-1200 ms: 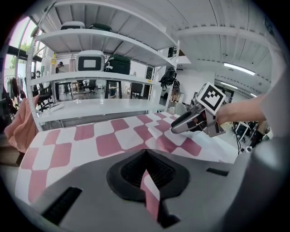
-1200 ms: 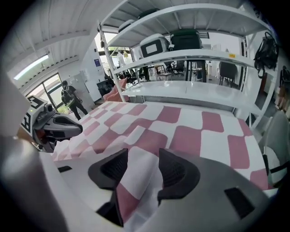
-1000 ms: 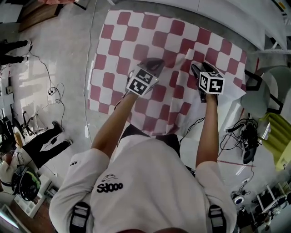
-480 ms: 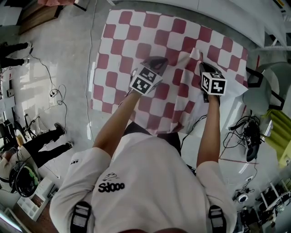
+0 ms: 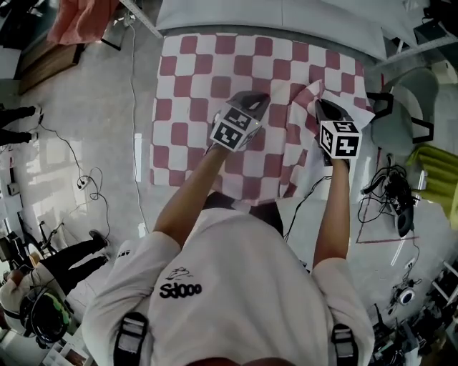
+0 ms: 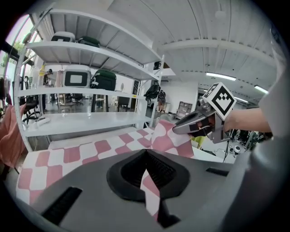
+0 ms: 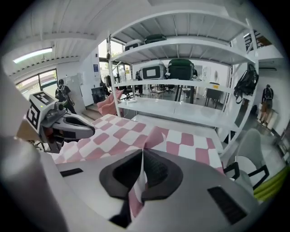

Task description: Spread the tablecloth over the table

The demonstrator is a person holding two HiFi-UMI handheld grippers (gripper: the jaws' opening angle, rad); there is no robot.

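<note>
A red-and-white checked tablecloth (image 5: 215,78) lies over the table, its near right part pulled up into a raised fold (image 5: 306,107). My left gripper (image 5: 252,100) is shut on a pinch of the cloth (image 6: 152,190), which runs between its jaws. My right gripper (image 5: 320,107) is also shut on the cloth (image 7: 136,190), holding the lifted fold. In the left gripper view the right gripper (image 6: 192,123) shows at the right, clamping the cloth's raised corner (image 6: 165,138). In the right gripper view the left gripper (image 7: 68,124) shows at the left above the cloth (image 7: 118,136).
A white shelving rack (image 7: 181,77) with cases stands beyond the table. A chair (image 5: 401,129) is at the table's right end, cables (image 5: 390,200) on the floor near it. People stand at the left (image 5: 50,250). A pink cloth (image 5: 79,21) lies at top left.
Both grippers have risen and moved toward the table's far side, pulling the cloth with them. The fold in the right gripper stands higher than before.
</note>
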